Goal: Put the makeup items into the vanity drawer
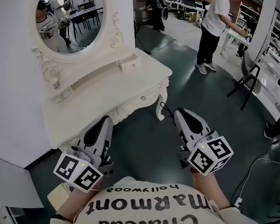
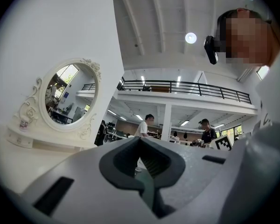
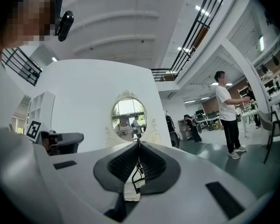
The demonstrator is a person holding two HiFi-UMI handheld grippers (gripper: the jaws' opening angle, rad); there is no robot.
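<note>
Cream-white, the vanity table (image 1: 107, 85) has its front drawer (image 1: 133, 104) shut. The right tongs (image 1: 176, 112), just off the table's front edge, pinch a thin black wiry item (image 1: 164, 109) at their very tips. The left tongs (image 1: 107, 120), near that same edge, are closed on nothing. Likely trouble: so slight a hold may let the item twist loose and drop to the floor while the drawer's small knob (image 1: 143, 97) is being pulled.
</note>
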